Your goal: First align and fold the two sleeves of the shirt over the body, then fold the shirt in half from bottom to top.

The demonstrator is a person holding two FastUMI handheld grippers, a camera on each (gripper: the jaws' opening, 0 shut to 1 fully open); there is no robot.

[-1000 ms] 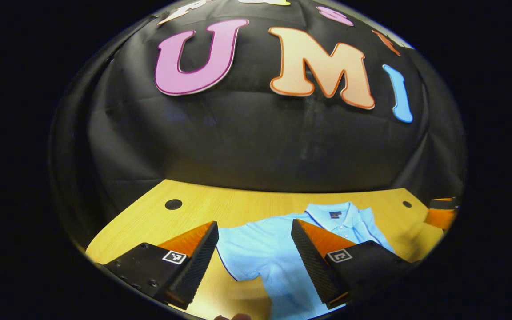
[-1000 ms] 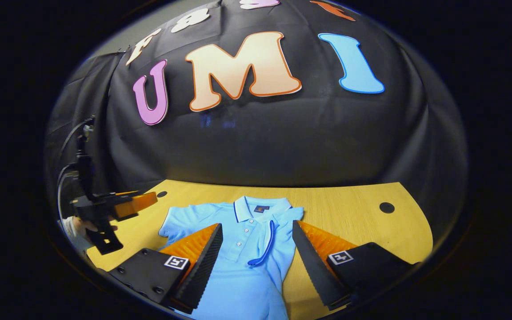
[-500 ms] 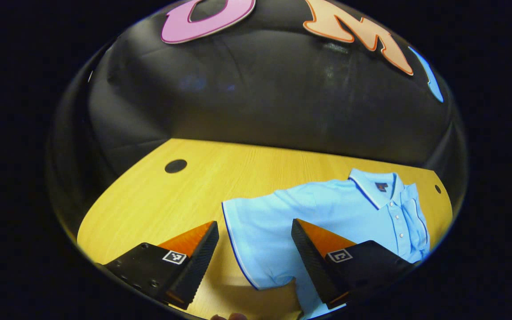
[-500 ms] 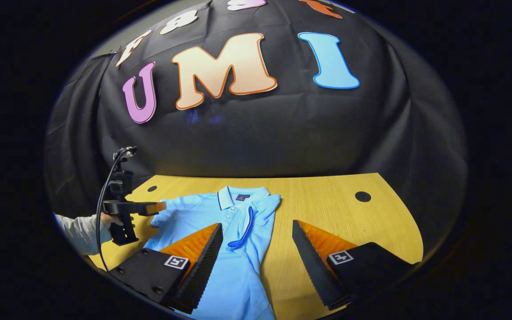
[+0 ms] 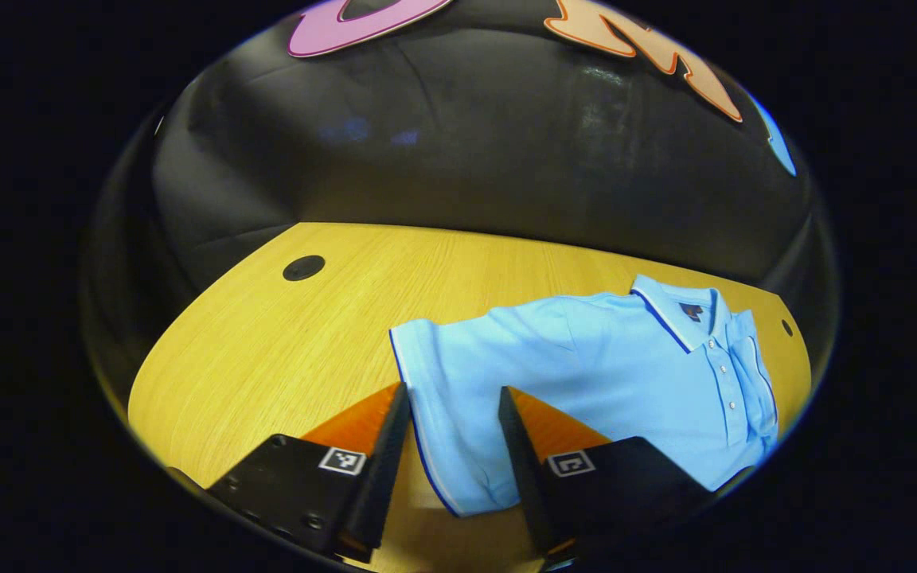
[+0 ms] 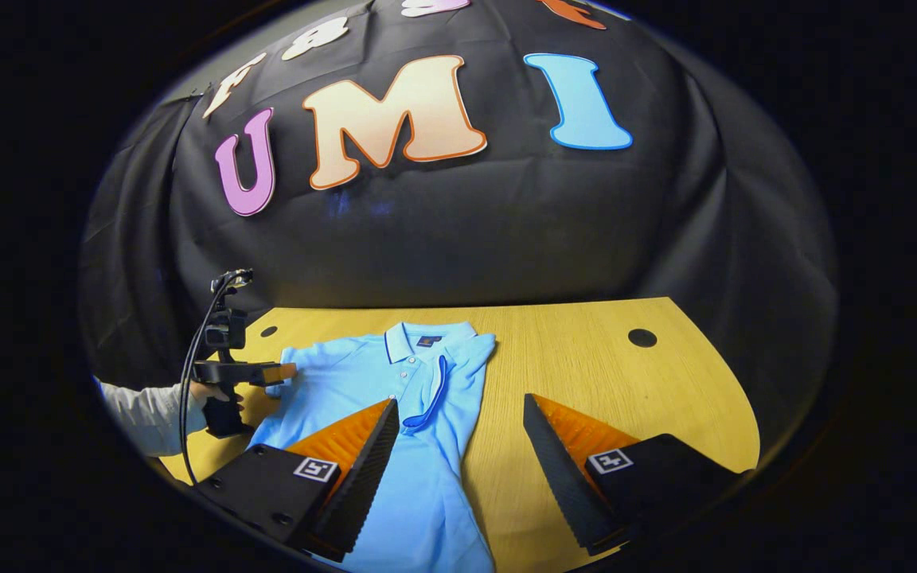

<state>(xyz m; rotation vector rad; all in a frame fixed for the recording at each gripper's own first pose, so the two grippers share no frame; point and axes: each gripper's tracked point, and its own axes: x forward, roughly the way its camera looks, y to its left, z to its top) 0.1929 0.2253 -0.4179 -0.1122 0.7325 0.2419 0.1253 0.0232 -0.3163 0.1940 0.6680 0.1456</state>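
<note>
A light blue polo shirt (image 5: 602, 358) lies flat on the wooden table (image 5: 267, 350), collar toward the wall. Its left sleeve (image 5: 442, 374) is spread out sideways. My left gripper (image 5: 451, 388) sits low over that sleeve, fingers apart, with the sleeve's hem between them. In the right gripper view the shirt (image 6: 363, 382) has its right sleeve (image 6: 431, 394) folded over the chest, the dark-trimmed hem showing. My right gripper (image 6: 460, 399) hovers open over the shirt's right edge, holding nothing. The left gripper (image 6: 283, 372) also shows there, at the shirt's left sleeve.
A hand in a pale sleeve (image 6: 148, 402) holds the left gripper, with a cable running up from it. Round holes (image 5: 304, 267) (image 6: 641, 337) mark the table near its back corners. Bare wood (image 6: 602, 374) lies to the right of the shirt.
The left gripper has come down to the spread sleeve and its fingers have narrowed around the hem. The right gripper has drawn back a little and stayed open.
</note>
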